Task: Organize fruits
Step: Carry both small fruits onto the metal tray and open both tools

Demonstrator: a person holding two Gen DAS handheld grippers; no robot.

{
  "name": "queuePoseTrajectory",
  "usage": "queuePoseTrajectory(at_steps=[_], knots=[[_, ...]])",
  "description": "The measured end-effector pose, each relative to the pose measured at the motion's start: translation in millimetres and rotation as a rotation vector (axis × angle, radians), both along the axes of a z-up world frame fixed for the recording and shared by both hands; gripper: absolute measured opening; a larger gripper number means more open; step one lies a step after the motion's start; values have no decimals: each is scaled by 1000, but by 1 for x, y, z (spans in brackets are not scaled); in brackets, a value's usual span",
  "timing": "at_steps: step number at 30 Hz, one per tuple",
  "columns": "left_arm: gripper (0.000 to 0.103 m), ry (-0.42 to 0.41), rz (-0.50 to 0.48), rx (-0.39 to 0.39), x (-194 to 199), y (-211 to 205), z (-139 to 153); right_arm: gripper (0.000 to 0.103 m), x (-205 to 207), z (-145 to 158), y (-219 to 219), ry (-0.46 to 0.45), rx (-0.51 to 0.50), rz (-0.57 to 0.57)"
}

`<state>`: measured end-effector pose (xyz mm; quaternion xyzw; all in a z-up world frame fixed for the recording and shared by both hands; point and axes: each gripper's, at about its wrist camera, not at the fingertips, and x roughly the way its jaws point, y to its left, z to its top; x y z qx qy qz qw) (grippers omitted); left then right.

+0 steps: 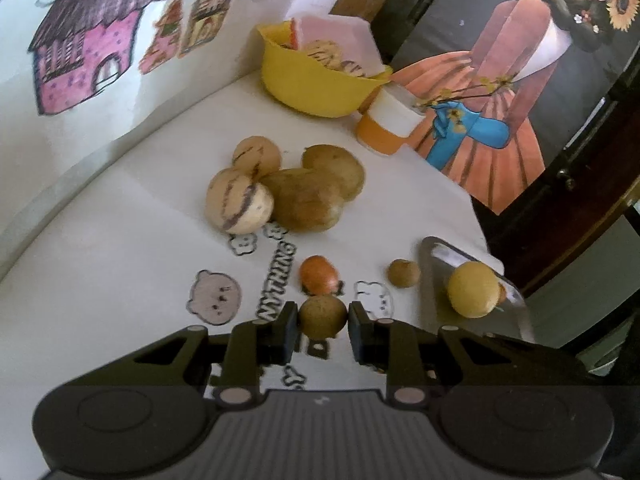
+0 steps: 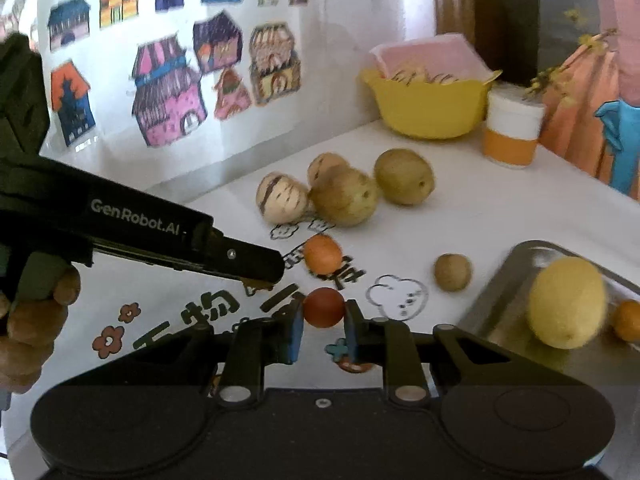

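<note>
In the left wrist view my left gripper [image 1: 323, 318] is shut on a small round brown fruit [image 1: 322, 314], low over the white printed table cloth [image 1: 120, 280]. A small orange fruit [image 1: 318, 274] lies just ahead of it. My right gripper [image 2: 324, 322] is shut on a small red fruit [image 2: 324, 306] between its blue pads. A metal tray [image 2: 516, 268] to the right holds a lemon [image 2: 566, 302] and a small orange fruit [image 2: 628, 320]. In the right wrist view the left gripper's fingers [image 2: 248, 258] reach in from the left.
Two striped melons [image 1: 239, 204] and two brown pears [image 1: 306, 200] are piled mid-table. Another small brown fruit [image 1: 404, 273] lies loose near the tray [image 1: 430, 280]. A yellow bowl [image 1: 312, 84] and an orange-and-white cup [image 1: 386, 124] stand at the back. A hand [image 2: 32, 320] holds the left gripper.
</note>
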<state>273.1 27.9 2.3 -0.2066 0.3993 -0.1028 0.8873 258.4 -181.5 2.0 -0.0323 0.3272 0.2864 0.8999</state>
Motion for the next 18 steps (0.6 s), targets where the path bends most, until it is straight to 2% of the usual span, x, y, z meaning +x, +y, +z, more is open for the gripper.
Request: queuePoseTrajectory(at_steps=[6, 12, 18], knots=[[29, -42, -67, 13, 0, -39, 11, 23, -17, 13, -64, -34, 49, -106], [29, -72, -161, 17, 7, -94, 14, 23, -23, 13, -123, -69, 17, -227], [29, -78, -221, 28, 16, -138, 8, 23, -21, -3, -155, -42, -24, -259]])
